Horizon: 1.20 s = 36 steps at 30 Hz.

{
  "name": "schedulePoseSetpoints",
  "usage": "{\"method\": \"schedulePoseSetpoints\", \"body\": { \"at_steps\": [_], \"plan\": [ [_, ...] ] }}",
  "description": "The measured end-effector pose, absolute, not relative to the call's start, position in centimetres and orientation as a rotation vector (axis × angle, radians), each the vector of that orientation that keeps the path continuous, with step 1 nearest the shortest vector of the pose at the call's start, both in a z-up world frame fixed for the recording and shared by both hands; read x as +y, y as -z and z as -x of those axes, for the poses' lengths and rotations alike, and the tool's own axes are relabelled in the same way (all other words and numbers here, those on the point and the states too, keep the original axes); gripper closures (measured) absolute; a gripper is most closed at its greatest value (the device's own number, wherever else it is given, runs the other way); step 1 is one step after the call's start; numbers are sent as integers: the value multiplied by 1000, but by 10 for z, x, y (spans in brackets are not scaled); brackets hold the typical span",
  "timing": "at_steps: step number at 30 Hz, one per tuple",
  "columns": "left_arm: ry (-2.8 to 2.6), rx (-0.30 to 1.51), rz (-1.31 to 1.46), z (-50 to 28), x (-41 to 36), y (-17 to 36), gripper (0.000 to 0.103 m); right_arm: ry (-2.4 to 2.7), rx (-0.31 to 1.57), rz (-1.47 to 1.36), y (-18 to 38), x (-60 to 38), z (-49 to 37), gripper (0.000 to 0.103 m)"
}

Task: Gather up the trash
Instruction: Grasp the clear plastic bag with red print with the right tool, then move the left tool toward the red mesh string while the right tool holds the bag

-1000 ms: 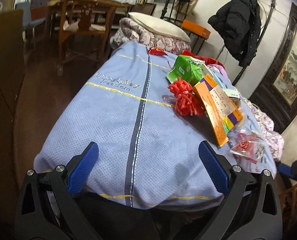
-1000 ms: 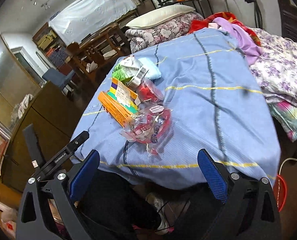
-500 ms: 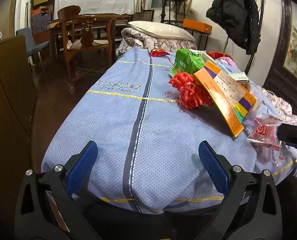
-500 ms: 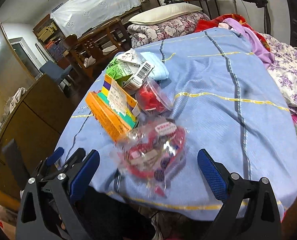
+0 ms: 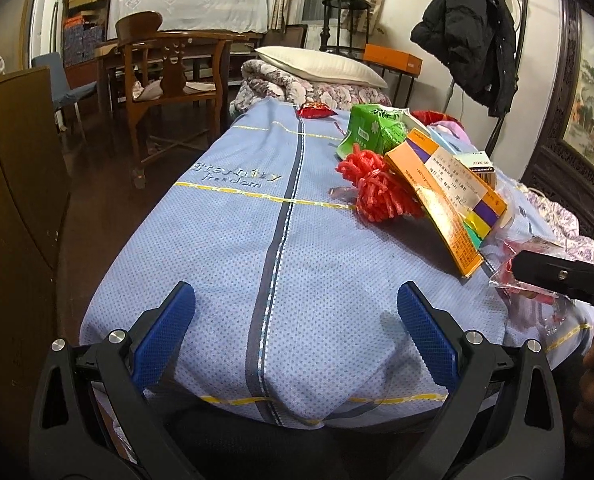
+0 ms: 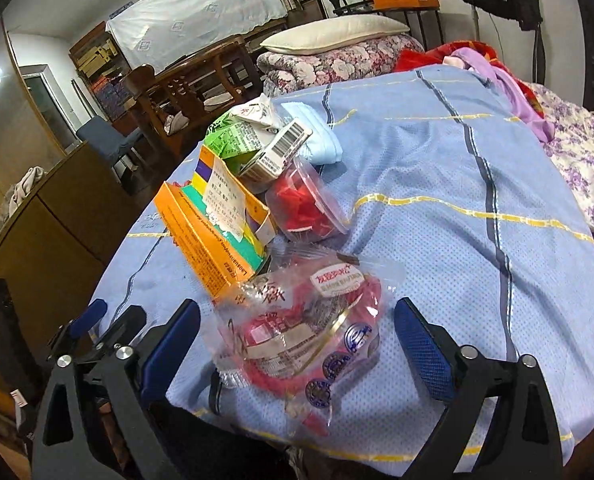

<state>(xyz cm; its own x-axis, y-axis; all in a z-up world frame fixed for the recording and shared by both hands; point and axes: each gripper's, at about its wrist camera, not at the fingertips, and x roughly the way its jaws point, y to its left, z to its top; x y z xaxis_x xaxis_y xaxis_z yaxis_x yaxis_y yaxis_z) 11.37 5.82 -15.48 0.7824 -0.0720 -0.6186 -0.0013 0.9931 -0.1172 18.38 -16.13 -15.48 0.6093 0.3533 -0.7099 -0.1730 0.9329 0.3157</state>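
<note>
While closing in on wrapper [image 6: 297, 328], now sits between pads of R gripper [image 6: 297, 336], spread wide, just starting to narrow, not yet pinching. Means first pickup near. L gripper [image 5: 295, 336] spread over blanket [image 5: 225, 248], empty. Wrapper lies at blanket's near edge, beside box [image 6: 213, 236].

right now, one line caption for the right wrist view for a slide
Open right gripper straddles a crinkled clear-and-red plastic snack bag on the blue checked blanket, its jaws just closing.

Wrapper [image 6: 297, 332] on blanket [image 6: 437, 200], box [image 6: 213, 236] behind.
</note>
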Motion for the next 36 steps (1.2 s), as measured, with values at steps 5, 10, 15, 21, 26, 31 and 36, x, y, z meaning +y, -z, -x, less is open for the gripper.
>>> {"method": "schedulePoseSetpoints", "body": {
  "at_steps": [5,10,15,21,26,31,36],
  "plan": [
    [38,672,112,-114,59,155,7,-333,858,-199,151,-161,-180,43],
    [45,671,122,-114,61,155,7,-314,830,-182,140,-178,-165,46],
    [60,694,136,-116,63,152,7,-284,839,-238,133,-215,-156,46],
    [248,758,235,-133,52,138,7,-255,850,-257,128,-248,-150,46],
    [354,732,197,-157,11,109,7,-240,838,-292,129,-268,-143,44],
    [343,753,156,-190,-22,97,7,-243,837,-343,135,-281,-141,44],
    [315,822,149,-209,-31,113,7,-253,836,-367,136,-287,-141,43]
  ]
}}
